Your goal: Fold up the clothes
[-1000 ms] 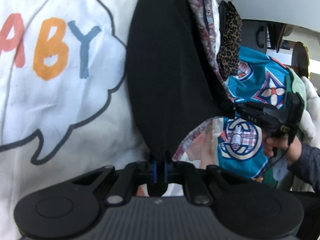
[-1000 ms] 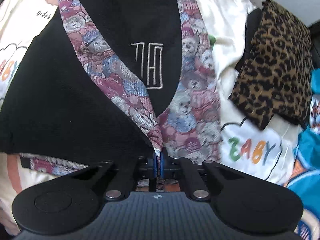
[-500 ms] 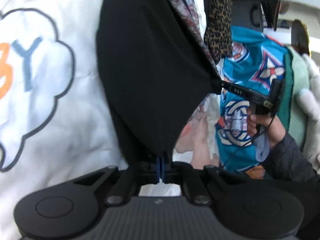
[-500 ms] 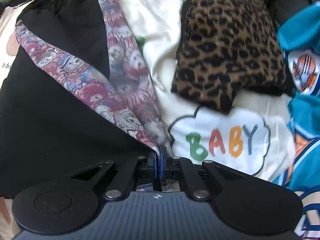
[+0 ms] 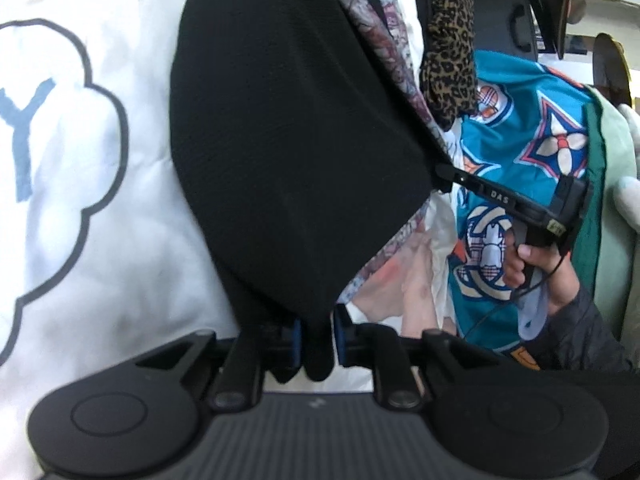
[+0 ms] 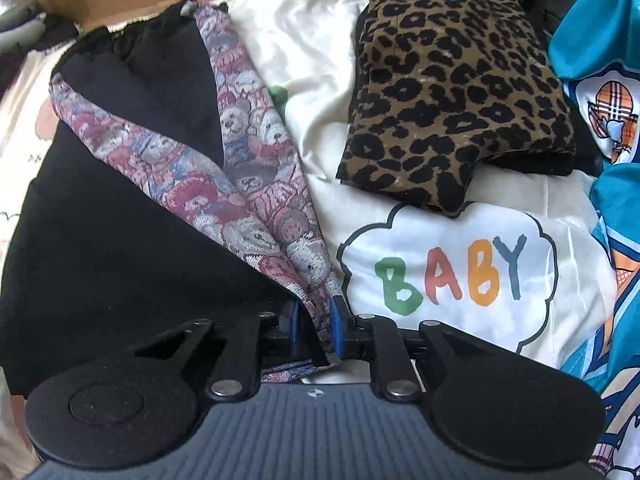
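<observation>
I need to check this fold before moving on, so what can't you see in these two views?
- Left wrist view: the black garment hides its own far edge and most of the right gripper.
- Right wrist view: the left gripper is out of frame; the garment's left side is cut off.
- Leopard-print cloth: underside hidden.

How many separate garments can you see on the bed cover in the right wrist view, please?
3: the black garment with teddy-bear lining at left, between the right gripper fingers; the folded leopard-print piece at top; teal printed clothing at right. Others may be hidden.

"BABY" reads in coloured letters inside a cloud outline on the white sheet (image 6: 460, 268) just ahead-right of the right gripper (image 6: 312, 322), whose side reads "DAS".
</observation>
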